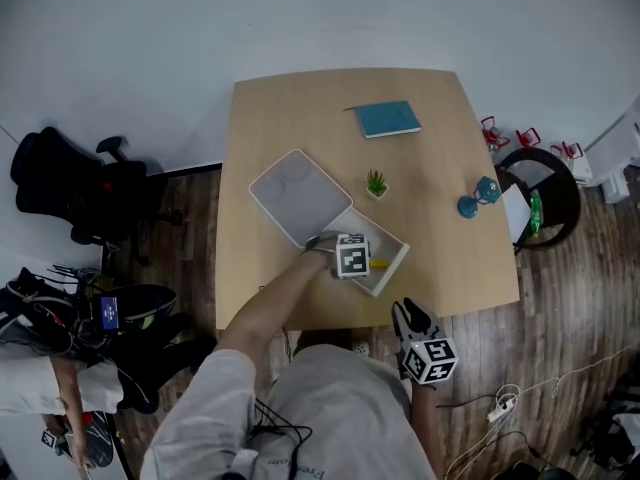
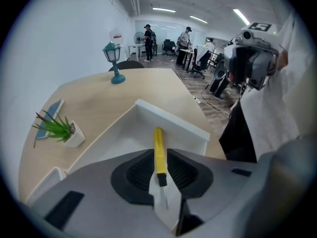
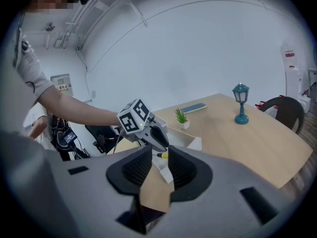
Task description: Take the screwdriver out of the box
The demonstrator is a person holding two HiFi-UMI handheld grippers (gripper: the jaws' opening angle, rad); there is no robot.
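Note:
A white box (image 1: 396,240) stands open near the table's front edge, its lid (image 1: 298,196) lying flat beside it to the left. A yellow-handled screwdriver (image 1: 379,264) lies inside it. My left gripper (image 1: 356,260) points steeply down into the box. In the left gripper view the screwdriver (image 2: 158,148) shows in the gap between the jaws, which stand apart from it, with the box wall (image 2: 171,125) just beyond. My right gripper (image 1: 410,314) hovers off the table's near edge, open with nothing in it. In the right gripper view the left gripper (image 3: 160,146) hangs over the box (image 3: 192,143).
On the table are a small potted plant (image 1: 376,183), a blue notebook (image 1: 388,118) and a teal lamp figure (image 1: 478,198). A black office chair (image 1: 75,193) stands left of the table and a round black chair (image 1: 545,193) right of it. Cables lie on the floor.

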